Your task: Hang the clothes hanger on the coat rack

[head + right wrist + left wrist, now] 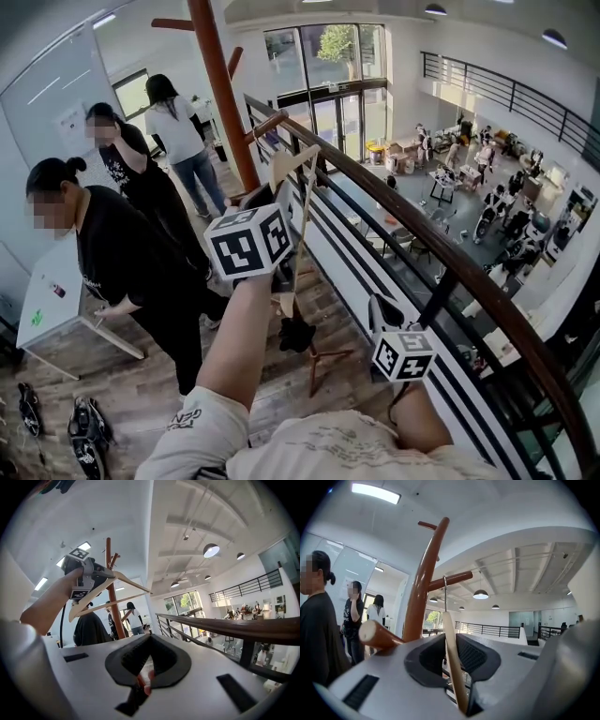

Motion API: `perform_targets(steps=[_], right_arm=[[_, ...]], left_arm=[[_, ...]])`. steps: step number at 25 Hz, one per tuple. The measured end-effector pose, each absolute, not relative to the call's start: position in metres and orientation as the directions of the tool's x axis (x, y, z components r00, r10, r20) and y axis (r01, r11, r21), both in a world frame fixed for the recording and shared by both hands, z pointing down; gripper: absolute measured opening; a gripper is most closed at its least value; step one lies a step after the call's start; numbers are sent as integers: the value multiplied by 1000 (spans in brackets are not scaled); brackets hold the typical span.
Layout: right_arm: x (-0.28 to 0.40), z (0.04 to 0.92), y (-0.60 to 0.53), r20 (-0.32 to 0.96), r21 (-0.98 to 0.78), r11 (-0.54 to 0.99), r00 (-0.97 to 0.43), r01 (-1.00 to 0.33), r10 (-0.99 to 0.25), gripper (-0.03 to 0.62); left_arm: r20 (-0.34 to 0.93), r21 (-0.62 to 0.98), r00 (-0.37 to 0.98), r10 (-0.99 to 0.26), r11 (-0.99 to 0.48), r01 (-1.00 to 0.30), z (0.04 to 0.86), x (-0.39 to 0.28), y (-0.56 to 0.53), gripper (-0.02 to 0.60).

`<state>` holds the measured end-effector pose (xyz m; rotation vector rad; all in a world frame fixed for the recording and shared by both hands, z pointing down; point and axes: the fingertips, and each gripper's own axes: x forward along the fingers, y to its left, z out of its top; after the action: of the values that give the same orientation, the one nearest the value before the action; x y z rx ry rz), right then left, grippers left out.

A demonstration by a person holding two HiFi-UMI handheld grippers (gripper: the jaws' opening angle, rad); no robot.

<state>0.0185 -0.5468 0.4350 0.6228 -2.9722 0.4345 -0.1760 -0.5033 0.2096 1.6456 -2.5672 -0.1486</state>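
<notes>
Overhead, the left claw (451,653) is clamped on the wooden clothes hanger (455,677), whose metal hook (445,595) reaches a peg (452,580) of the brown coat rack (421,588). Lower down, the right claw (146,660) is closed and empty, near the railing (225,625).

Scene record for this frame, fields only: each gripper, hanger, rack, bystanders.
left gripper: raised, shut on the hanger's wooden arm
hanger: wooden; wire hook reaches up to a peg; cannot tell if it is seated
coat rack: brown wooden pole with angled pegs, just beyond the left gripper
right gripper: low beside the railing, jaws together, no hanger in them
bystanders: three people stand left of the rack
</notes>
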Motion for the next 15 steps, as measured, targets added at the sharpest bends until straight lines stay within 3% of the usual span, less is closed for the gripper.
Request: perform_targets(steps=[15], right_arm=[[12, 445, -528, 148, -262, 891, -928, -371, -343, -4]], left_arm=[[30, 70, -492, -870, 493, -867, 227, -180, -463, 66]])
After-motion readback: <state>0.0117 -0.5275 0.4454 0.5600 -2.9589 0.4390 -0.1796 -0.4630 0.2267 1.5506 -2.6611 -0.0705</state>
